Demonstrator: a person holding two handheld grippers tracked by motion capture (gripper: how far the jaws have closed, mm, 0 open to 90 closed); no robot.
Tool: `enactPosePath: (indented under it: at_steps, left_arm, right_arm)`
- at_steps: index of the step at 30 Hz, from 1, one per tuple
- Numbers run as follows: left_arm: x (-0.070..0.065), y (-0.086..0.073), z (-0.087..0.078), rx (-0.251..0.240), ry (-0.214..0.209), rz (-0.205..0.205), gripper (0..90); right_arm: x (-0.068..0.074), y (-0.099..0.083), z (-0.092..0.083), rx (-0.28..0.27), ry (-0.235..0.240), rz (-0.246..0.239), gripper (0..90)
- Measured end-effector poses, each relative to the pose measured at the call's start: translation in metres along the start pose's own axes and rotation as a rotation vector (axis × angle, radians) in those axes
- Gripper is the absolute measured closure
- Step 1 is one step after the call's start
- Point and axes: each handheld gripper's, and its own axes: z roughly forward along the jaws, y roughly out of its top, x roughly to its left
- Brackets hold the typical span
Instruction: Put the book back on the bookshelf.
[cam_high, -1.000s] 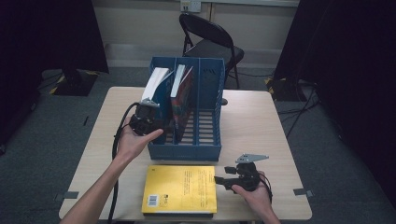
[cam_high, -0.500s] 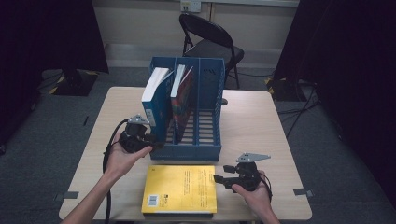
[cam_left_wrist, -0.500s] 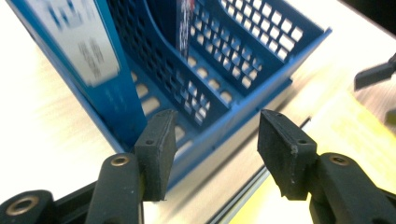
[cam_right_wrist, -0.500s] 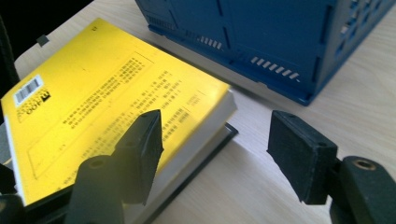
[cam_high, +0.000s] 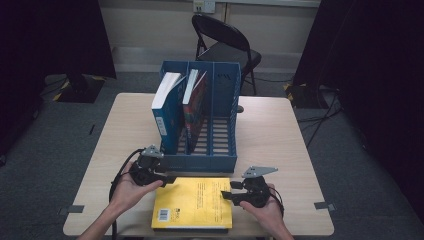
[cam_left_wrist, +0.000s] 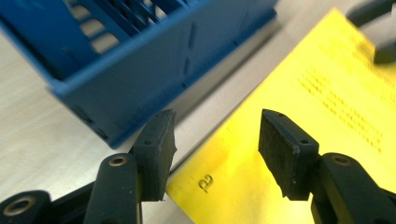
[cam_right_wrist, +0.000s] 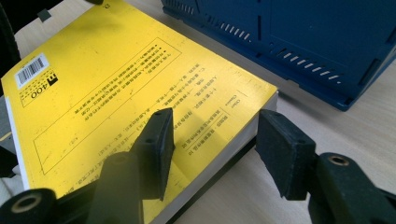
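A yellow book (cam_high: 192, 202) lies flat near the table's front edge. My left gripper (cam_high: 161, 179) hovers open at its far left corner. In the left gripper view (cam_left_wrist: 215, 156) one jaw is over the bare table and the other over the yellow cover (cam_left_wrist: 303, 93), and neither pad touches. My right gripper (cam_high: 229, 195) is at the book's right edge. Its jaws (cam_right_wrist: 215, 154) have just been closing and straddle the book's corner (cam_right_wrist: 116, 93), one over the cover, one beside the page edge, with a thin gap left.
A blue three-slot file rack (cam_high: 200, 162) stands mid-table just behind the yellow book. It holds a blue-and-white book (cam_high: 165, 107) in the left slot and a red book (cam_high: 196, 100) in the middle one. A folding chair (cam_high: 225, 45) stands beyond the table (cam_high: 280, 135).
My left gripper has come down and toward the front, from the blue-and-white book in the rack's left slot to the yellow book's corner. The right hand has stayed put.
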Motion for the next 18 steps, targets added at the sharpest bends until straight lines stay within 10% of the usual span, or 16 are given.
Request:
enactPosePath:
  at_steps: [7,18]
  left_arm:
    - [-0.009,-0.006,0.015,0.031,0.003,0.036,42.3]
    - [-0.006,-0.020,0.019,-0.038,-0.115,-0.008,49.4]
  right_arm:
    - [0.001,0.002,0.001,0.015,-0.025,0.011,50.4]
    - [0.006,0.015,0.014,0.021,-0.046,-0.032,58.3]
